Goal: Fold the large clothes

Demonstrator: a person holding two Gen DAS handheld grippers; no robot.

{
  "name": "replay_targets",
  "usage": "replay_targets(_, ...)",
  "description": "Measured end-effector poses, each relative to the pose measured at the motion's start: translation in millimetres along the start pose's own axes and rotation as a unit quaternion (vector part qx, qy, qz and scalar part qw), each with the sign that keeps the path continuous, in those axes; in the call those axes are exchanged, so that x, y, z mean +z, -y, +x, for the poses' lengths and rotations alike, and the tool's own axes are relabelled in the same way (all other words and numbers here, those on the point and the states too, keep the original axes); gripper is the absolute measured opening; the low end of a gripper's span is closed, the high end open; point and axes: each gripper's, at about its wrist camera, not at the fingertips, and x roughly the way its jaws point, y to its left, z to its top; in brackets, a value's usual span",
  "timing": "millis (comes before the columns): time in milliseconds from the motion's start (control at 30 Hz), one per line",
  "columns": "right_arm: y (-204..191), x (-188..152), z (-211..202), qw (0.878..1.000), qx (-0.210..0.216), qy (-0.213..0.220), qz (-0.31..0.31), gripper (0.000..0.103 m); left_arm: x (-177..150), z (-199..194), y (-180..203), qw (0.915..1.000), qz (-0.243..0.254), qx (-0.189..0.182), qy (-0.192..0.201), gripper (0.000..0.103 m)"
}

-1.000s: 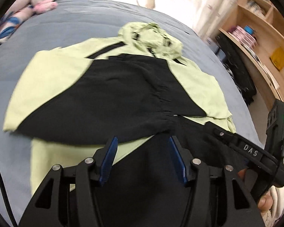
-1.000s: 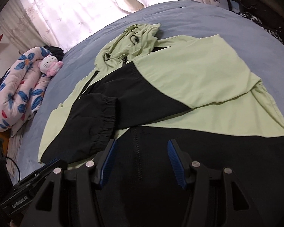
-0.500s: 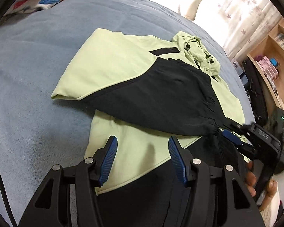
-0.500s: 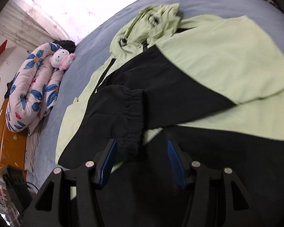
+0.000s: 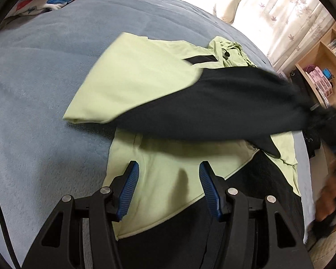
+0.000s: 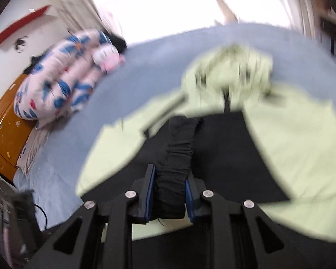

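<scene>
The blue-grey bed (image 5: 44,71) fills both views, and your jacket (image 5: 145,85), light green with black panels, lies spread across its middle. In the left wrist view the jacket's long axis runs from the hem, directly under your left gripper (image 5: 168,183), up and to the right towards the crumpled green hood (image 5: 230,51) at the far end. In the right wrist view, which is motion-blurred, the hood (image 6: 230,67) sits at the top of the garment and the body widens towards the camera.

One black sleeve (image 5: 224,107) is stretched taut across the jacket's chest, above the green fabric, running from the green shoulder at the left of the left wrist view to your right gripper (image 5: 324,114), a dark blur at the right edge. Your hand (image 5: 329,192) is a blurred shape below it.

In the right wrist view the right gripper (image 6: 169,187) points down over the black front panel; its jaws are closing to a narrow gap, and the gathered black cuff (image 6: 174,157) is pinched between the blue pads (image 6: 150,188), bunched upward from them.

Your left gripper tilts down above the green lower panel; its jaws stand moderately apart with nothing held between them.

A floral quilt (image 6: 56,85) and a pink plush toy (image 6: 107,56) lie at the far edge of the bed; wooden shelves (image 5: 322,71) stand beside it.
</scene>
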Motion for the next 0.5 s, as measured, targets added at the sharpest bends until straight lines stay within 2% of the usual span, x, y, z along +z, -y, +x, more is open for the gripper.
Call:
replay_targets(100, 13, 20, -21, 0.999, -0.035, 0.039, -0.009, 0.022, -1, 5, 2, 1.0, -0.001, 0.004, 0.0, 0.055)
replay_targets(200, 41, 19, -25, 0.997, -0.063, 0.042, 0.014, 0.022, -2, 10, 3, 0.9999, 0.003, 0.012, -0.001, 0.055)
replay_targets(267, 64, 10, -23, 0.994, -0.097, 0.035, 0.028, 0.022, -2, 11, 3, 0.9999, 0.004, 0.014, -0.002, 0.055)
replay_targets(400, 119, -21, 0, 0.983, -0.176, 0.0, 0.049, 0.023, -2, 15, 2, 0.9999, 0.006, 0.014, -0.005, 0.055)
replay_targets(433, 128, -26, 4, 0.983, -0.176, -0.011, 0.053, 0.025, -1, 15, 3, 0.9998, 0.009, 0.016, -0.007, 0.055)
replay_targets(500, 157, -43, 20, 0.979, -0.178, -0.064, 0.073, 0.027, 2, 14, 6, 0.9997, 0.014, 0.013, -0.012, 0.055)
